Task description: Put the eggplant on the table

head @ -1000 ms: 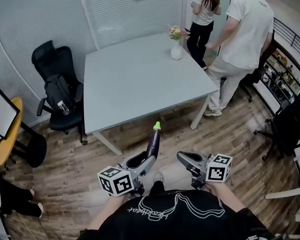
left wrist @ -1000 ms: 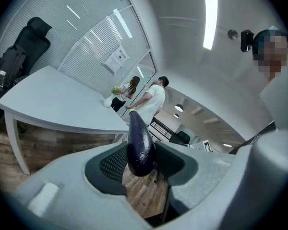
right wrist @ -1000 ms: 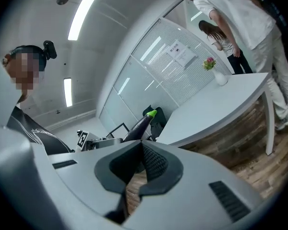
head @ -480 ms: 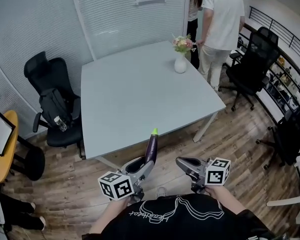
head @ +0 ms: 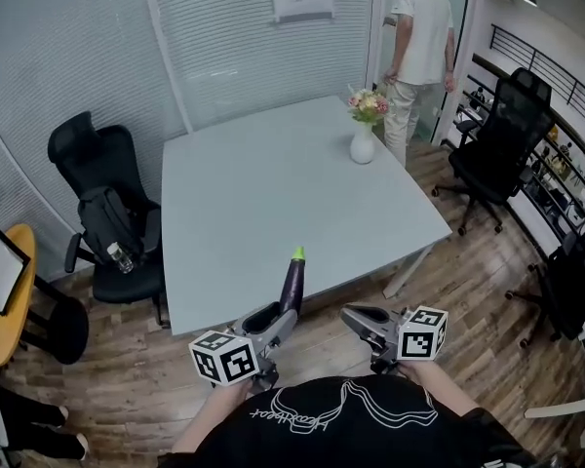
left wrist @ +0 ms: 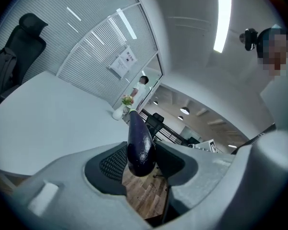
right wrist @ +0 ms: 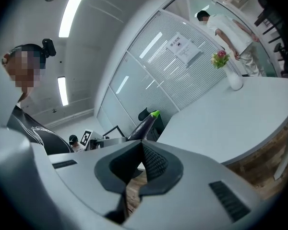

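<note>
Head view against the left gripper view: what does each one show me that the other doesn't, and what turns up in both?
Only the head view: the yellow round table off to the side, and the marker cube on the left tool. Only the left gripper view: the ceiling lights and, close up, the tool's ribbed pads clamped on the eggplant's rounded end. Both: the eggplant, the grey table, the vase of flowers, the black chair and a person in a white shirt.
</note>
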`<state>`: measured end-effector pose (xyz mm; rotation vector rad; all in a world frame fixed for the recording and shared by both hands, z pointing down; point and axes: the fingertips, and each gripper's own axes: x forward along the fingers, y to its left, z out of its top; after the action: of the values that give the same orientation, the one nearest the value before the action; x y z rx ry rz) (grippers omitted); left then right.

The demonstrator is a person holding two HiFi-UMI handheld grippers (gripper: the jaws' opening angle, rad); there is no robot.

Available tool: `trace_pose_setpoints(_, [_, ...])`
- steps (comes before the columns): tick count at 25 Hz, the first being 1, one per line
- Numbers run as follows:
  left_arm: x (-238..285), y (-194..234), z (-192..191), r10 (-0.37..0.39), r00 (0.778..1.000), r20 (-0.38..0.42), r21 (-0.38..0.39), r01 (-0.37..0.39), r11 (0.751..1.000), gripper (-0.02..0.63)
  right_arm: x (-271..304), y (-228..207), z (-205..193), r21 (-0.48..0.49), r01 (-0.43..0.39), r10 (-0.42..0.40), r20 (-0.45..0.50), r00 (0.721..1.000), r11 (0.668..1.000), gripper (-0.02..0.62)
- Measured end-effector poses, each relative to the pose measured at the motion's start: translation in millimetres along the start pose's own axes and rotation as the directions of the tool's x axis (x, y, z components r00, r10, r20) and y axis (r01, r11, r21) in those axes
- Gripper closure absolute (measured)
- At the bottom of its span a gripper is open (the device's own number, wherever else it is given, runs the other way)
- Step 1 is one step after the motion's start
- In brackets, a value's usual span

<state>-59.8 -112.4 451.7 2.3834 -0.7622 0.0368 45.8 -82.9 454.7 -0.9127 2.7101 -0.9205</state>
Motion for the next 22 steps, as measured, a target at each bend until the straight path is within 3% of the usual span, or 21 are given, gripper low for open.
trace_pose_setpoints(5, [11, 11, 12, 0.024, 1.000, 0.011, 0.023, -0.024, 0.999, 0.417, 2, -15, 13, 0.000, 0.003, -0.003, 0.014, 1.000, 1.000, 0.589])
trace_pose_setpoints(22, [49, 68, 35, 0.130, 0.991, 0.002, -0.034, -0.130, 0.991, 0.417, 49, -76, 44, 0.067, -0.061, 0.063, -0.026, 0.998, 0.996, 0.589])
